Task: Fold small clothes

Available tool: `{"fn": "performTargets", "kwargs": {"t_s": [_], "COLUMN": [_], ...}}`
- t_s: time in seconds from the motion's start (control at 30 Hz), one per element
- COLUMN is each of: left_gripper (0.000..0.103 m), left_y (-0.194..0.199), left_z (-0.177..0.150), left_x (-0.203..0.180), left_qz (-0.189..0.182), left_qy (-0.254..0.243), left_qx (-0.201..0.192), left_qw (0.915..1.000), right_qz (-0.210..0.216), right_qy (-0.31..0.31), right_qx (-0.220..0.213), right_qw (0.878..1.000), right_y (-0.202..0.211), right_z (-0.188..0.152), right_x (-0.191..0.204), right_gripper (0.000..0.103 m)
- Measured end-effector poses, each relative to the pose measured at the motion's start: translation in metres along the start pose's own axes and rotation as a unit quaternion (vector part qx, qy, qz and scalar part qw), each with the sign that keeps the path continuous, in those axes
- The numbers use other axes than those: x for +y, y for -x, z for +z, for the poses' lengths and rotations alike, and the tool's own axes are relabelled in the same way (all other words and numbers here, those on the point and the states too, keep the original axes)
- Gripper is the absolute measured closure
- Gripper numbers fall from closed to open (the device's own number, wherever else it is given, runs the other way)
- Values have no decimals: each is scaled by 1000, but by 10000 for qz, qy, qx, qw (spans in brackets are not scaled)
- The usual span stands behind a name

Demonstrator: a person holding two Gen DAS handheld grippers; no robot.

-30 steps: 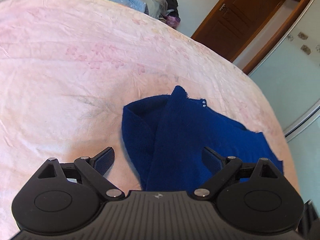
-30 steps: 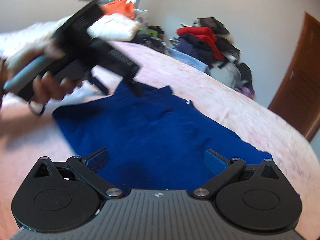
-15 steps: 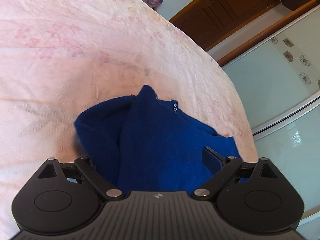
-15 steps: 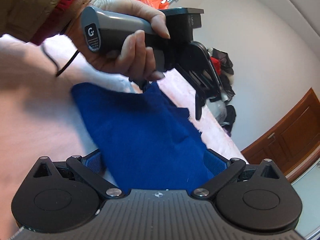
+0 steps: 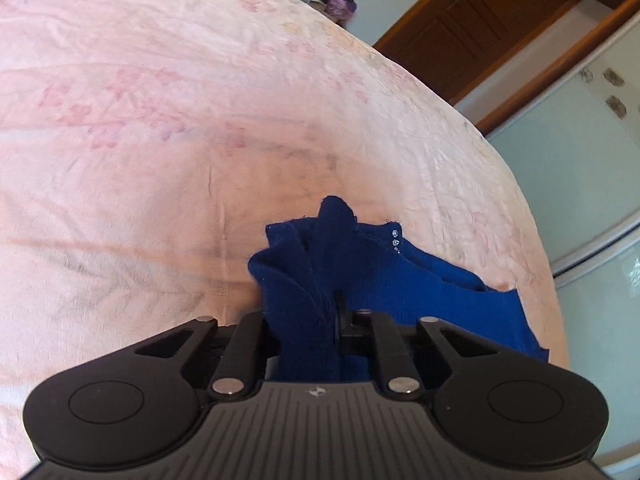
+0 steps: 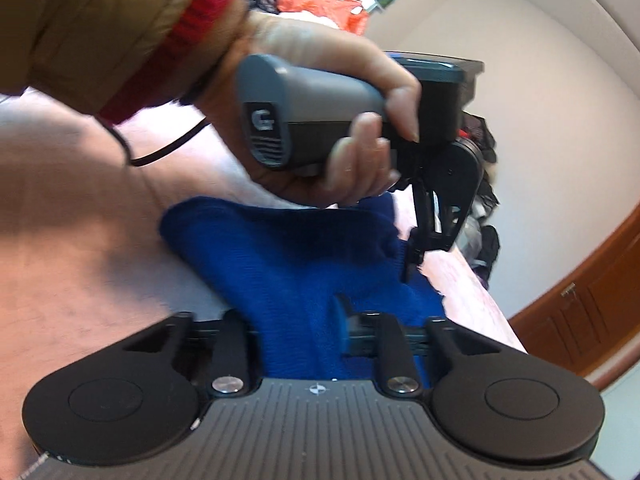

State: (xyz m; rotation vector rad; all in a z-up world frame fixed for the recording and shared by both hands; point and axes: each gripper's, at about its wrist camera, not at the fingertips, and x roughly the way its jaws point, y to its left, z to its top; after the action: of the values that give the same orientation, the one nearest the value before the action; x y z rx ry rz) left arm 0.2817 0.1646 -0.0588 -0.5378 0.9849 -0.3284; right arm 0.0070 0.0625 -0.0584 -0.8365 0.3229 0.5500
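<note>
A dark blue knit garment (image 5: 400, 280) lies on the pink bedspread (image 5: 160, 140). My left gripper (image 5: 316, 312) is shut on a bunched fold of the blue garment, which rises between its jaws. My right gripper (image 6: 316, 320) is shut on another part of the same garment (image 6: 288, 256). In the right wrist view the left gripper (image 6: 412, 264) shows just above the cloth, held by a hand in a tan sleeve with a red cuff. Small shiny studs (image 5: 395, 238) mark one edge of the garment.
The bed's edge curves away at the right (image 5: 532, 240). A brown wooden door (image 5: 492, 20) and a pale glass wardrobe panel (image 5: 580, 168) stand beyond it. Piles of clothes (image 6: 480, 184) lie at the far end of the bed.
Both grippers have closed from open onto the blue garment. The cloth has bunched up between the left jaws. The left gripper and hand have come closer to the right one.
</note>
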Motion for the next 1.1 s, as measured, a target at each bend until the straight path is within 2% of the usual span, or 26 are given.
{"fn": "performTargets", "kwargs": {"t_s": [0.13,0.3,0.43,0.63,0.8,1.0,1.1], "left_gripper": [94,94,94,94,94,94,94], "left_y": [7,23,33,35,33,27,25], "left_z": [-9,-16,-16,-17,-28,-38,-41], "left_x": [-15,-50,-69,-96,-129,-165,-180], "left_qz": [371,826,852,1080,1484,1694,1700], "left_qy": [-217,-627,-552,-539,-931,-1280,-1380], "left_qx": [-211,-537,-657,-677,-831,-949,-959], "left_qw": [9989,9932,9927,9904,9810,9726,9710], "right_qz": [342,754,986,1320,1418,1315,1299], "right_qy": [-516,-1530,-2289,-3325,-3846,-4131,-4275], "right_qx": [-110,-372,-475,-564,-681,-790,-836], "right_qw": [9980,9846,9673,9321,9096,8977,8907], "right_y": [11,42,63,83,86,88,91], "right_z": [-6,-19,-36,-74,-108,-137,-150], "right_x": [-18,-61,-89,-124,-144,-161,-166], "right_gripper": [89,92,93,97,98,98,98]}}
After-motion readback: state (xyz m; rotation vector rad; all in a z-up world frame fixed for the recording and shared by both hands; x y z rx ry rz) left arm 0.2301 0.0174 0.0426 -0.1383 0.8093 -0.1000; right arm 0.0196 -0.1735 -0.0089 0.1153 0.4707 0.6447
